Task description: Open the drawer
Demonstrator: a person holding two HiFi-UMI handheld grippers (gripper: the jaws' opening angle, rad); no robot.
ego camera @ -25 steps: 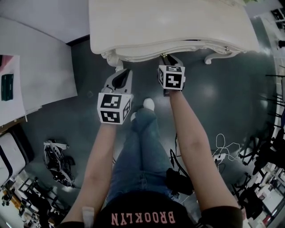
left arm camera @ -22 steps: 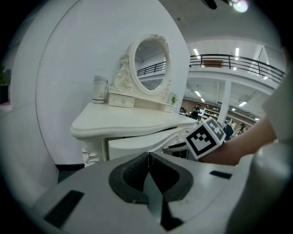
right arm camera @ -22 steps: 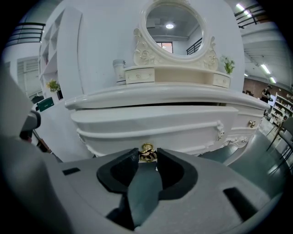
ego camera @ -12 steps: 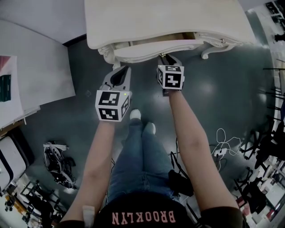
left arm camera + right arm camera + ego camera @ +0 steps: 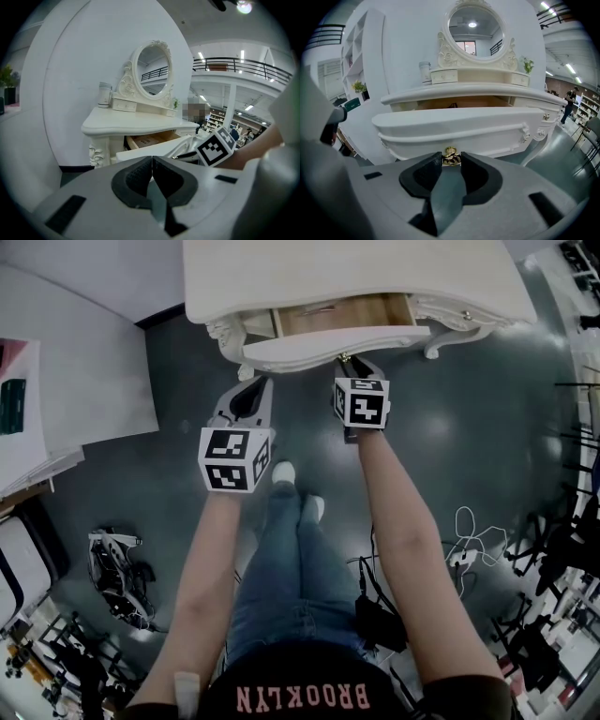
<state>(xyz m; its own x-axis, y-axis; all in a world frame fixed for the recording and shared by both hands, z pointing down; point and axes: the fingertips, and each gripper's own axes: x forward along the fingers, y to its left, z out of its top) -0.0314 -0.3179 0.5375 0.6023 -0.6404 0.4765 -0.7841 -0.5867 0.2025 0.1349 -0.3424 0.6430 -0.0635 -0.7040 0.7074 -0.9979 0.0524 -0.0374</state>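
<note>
The drawer (image 5: 330, 339) belongs to a white dressing table (image 5: 347, 268) and sits in the middle of its front, under the tabletop. It stands partly pulled out. From the head view, a strip of its light wooden inside shows between the tabletop edge and the drawer's front. That front is a wide, white, gently curved panel with raised moulding lines along its length and a small carved scroll near its right end. A small gold handle (image 5: 450, 156) sits at the middle of its lower edge.

The right gripper (image 5: 350, 360) reaches to that spot, and its own view shows both dark pads clamped on the gold handle. The left gripper (image 5: 261, 382) hangs just left of it, below the drawer front and clear of it, over the dark floor (image 5: 178, 427). Its jaws are pressed together with nothing between them. An oval mirror (image 5: 474, 28) in a carved white frame rises from the back of the table.
</note>
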